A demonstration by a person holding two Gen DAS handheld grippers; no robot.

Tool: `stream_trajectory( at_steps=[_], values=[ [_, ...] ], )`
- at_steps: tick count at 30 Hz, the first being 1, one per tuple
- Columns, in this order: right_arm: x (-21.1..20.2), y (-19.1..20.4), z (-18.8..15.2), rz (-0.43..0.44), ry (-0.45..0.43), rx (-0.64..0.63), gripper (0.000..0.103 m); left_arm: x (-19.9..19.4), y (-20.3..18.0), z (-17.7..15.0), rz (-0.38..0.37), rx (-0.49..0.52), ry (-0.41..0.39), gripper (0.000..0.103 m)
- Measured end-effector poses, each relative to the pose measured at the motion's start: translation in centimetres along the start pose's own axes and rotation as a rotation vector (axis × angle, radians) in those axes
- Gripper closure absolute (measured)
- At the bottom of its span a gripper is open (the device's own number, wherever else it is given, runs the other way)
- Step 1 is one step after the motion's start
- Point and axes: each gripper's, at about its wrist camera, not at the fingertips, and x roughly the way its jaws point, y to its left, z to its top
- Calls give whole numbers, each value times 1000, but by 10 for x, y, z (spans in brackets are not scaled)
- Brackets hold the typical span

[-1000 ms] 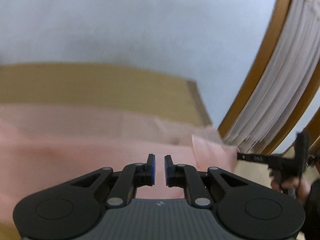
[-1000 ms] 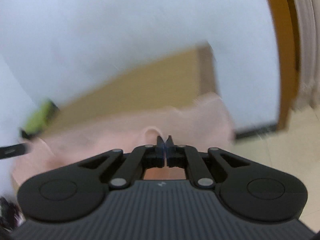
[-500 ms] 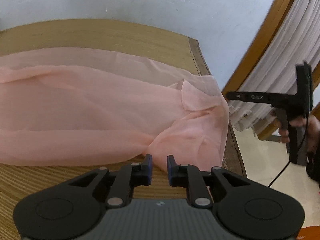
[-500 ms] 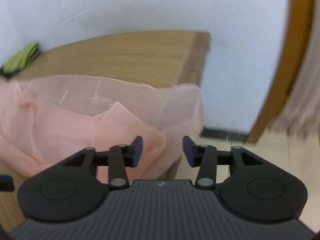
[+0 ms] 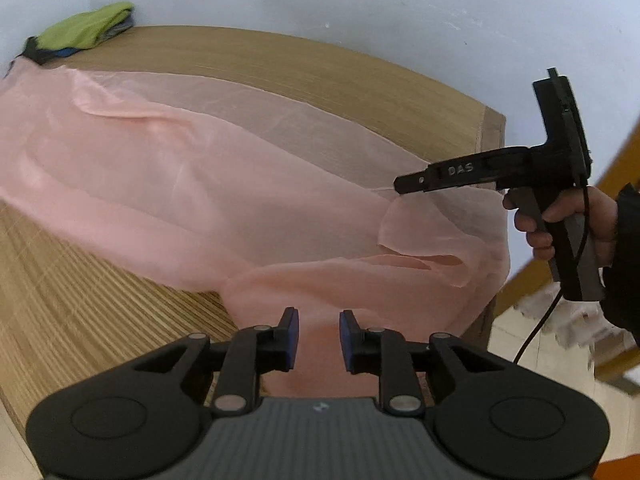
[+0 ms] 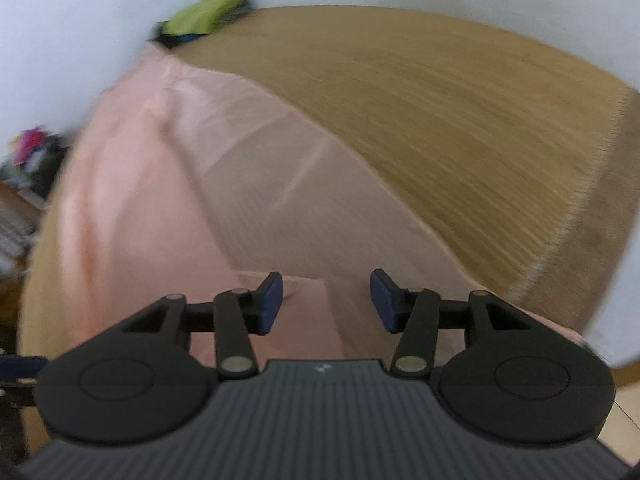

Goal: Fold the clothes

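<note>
A sheer pink garment (image 5: pixel 192 200) lies spread along a bamboo mat surface (image 5: pixel 320 76), and its right end droops over the edge. My left gripper (image 5: pixel 319 336) hovers over the garment's near hem; its jaws are opening and the pads press on nothing. The right gripper (image 5: pixel 400 184), in a person's hand (image 5: pixel 568 216), points at the garment's right end from the side. In the right wrist view, the right gripper (image 6: pixel 326 304) stands over a folded edge of the garment (image 6: pixel 160 216). Its jaws are closing, still wide, with cloth below the gap and no grip.
A green folded garment (image 5: pixel 84 32) on dark ones sits at the far left corner, also seen as the green garment (image 6: pixel 208 12). The mat's right edge (image 5: pixel 492 128) drops to a tiled floor (image 5: pixel 532 336). White wall behind; colourful clutter (image 6: pixel 32 148) lies beyond the left side.
Both grippers have swung down toward the pink garment. The right jaws went from shut to wide apart, then narrowed a little. The left jaws widened slightly.
</note>
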Motion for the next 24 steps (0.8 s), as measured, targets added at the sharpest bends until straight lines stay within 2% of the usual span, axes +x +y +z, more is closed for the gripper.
stream_trajectory(
  at_steps=[1, 2, 4, 6, 12, 15, 18, 24],
  values=[
    [-1, 1, 2, 26, 10, -12, 85, -1, -4, 0, 9, -18, -4, 79],
    [-2, 2, 4, 51, 21, -25, 96, -2, -8, -1, 16, -32, -8, 79],
    [-5, 5, 7, 94, 29, -48, 100, 1, -15, 2, 34, -56, -14, 79],
    [-14, 8, 12, 118, -1, -60, 100, 2, -18, 3, 46, -74, -23, 79],
    [-98, -3, 22, 184, -236, -13, 100, 3, -27, 9, 73, -118, -28, 79],
    [-137, -24, 15, 160, -361, 41, 100, 6, -33, 9, 79, -112, -17, 79],
    [-149, -46, 2, 52, -410, 67, 100, 10, -39, 7, 76, -117, 3, 79],
    [-115, -73, -25, -159, -301, 53, 100, 14, -47, 3, 75, -106, 23, 78]
  ],
)
